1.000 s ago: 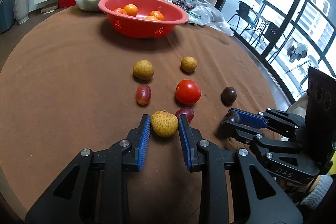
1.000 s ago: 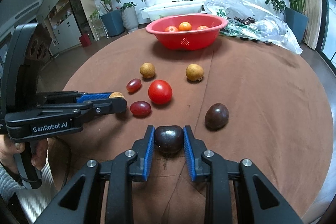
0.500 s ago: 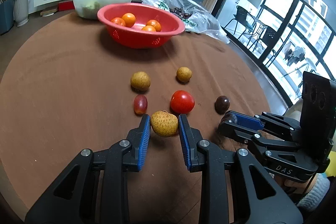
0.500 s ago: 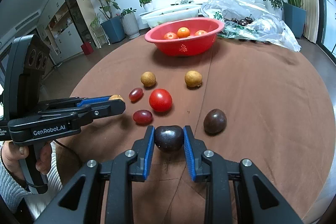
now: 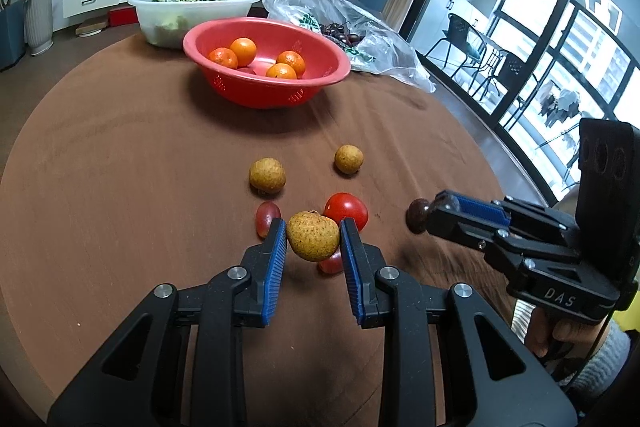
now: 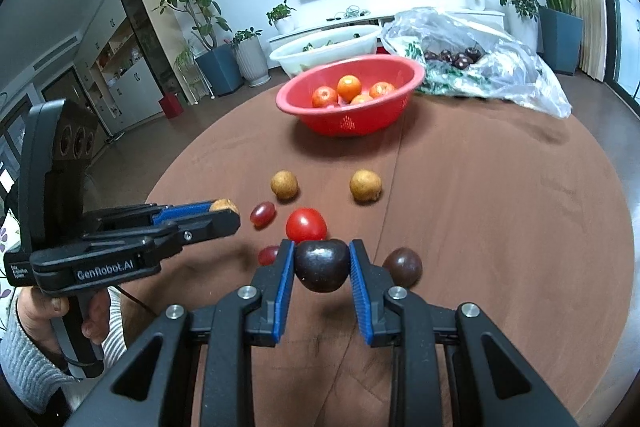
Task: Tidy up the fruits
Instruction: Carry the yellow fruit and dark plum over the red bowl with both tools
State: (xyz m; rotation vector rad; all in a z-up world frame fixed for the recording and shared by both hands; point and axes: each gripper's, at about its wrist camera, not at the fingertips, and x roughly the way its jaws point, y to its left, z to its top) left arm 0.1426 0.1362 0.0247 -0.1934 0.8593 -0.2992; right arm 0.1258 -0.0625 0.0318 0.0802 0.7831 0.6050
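My left gripper is shut on a yellow-brown longan and holds it above the brown table. My right gripper is shut on a dark cherry, also lifted off the table. On the table lie a red tomato, two more longans, two red grapes and a dark plum-like fruit. A red bowl with several oranges stands further back. The right gripper also shows in the left wrist view.
A white basin of greens stands behind the red bowl. A clear plastic bag holding dark cherries lies at the back right. The round table's edge curves close on the right.
Both grippers have risen from the table with their fruit and moved forward; the loose fruits now sit lower and nearer the fingertips in both views.
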